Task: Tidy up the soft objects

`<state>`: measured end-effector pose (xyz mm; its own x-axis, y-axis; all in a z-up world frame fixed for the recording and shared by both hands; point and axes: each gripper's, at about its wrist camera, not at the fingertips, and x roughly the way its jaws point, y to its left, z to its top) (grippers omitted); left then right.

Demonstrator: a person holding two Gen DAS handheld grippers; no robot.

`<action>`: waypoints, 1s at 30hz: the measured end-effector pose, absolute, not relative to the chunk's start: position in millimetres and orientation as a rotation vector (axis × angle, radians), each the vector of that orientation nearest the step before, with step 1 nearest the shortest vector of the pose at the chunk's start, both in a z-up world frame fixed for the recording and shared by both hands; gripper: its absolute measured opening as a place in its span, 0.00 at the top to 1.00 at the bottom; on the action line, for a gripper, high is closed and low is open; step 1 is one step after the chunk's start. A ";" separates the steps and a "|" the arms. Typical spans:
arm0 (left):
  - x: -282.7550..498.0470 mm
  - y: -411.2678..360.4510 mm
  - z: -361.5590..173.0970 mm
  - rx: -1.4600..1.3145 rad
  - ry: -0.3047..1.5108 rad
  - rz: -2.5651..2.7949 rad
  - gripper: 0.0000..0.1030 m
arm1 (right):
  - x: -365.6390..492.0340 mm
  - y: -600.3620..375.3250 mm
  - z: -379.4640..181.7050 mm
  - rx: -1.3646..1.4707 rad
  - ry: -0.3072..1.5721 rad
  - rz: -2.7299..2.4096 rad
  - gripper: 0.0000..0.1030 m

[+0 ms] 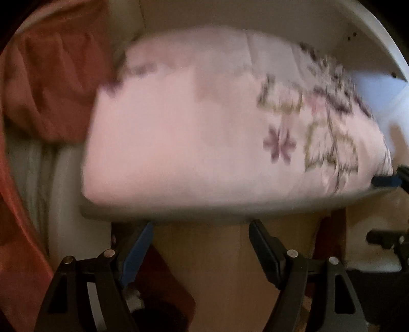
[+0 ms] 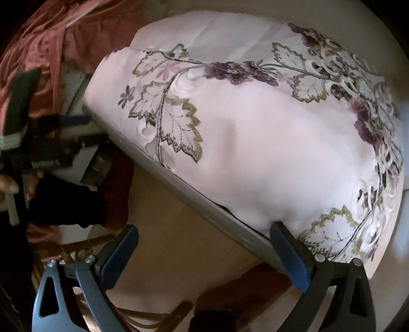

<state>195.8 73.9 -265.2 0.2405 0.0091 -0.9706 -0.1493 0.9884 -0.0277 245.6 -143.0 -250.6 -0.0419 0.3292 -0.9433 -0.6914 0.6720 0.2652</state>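
1. A white shelf (image 1: pixel 179 217) ran across the left wrist view, its grey front edge nearest the camera; its white back wall (image 1: pixel 255 18) curved behind.
2. Small holes (image 1: pixel 351 35) dotted the white side panel at the far right.
3. A pale wooden floor (image 2: pixel 179 229) lay below the shelf edge.
4. Brown wooden chair rungs (image 2: pixel 84 245) showed at the near left in the right wrist view.

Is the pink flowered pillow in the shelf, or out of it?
In. The pillow lies on the white shelf board, wall behind; its front bulges over the edge.
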 end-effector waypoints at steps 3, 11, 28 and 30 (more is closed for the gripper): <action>189.3 74.1 -267.7 -0.136 1.331 0.136 0.29 | 247.8 -146.2 -247.3 -0.327 1.397 0.847 0.00; 169.2 51.8 -220.3 -0.076 1.132 0.097 0.29 | 228.1 -140.1 -251.6 -0.334 1.444 0.872 0.00; 167.0 41.1 -275.3 -0.076 1.396 0.178 0.28 | 170.7 -113.7 -279.9 -0.475 1.632 0.901 0.00; 166.8 48.1 -279.3 -0.087 1.405 0.184 0.28 | 171.3 -115.6 -282.3 -0.435 1.682 0.838 0.00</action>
<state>166.8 48.1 -279.3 0.1537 0.0772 -0.9851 -0.1797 0.9825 0.0490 171.3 -115.6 -282.3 -0.2819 0.1415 -0.9490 -0.6722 0.6767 0.3005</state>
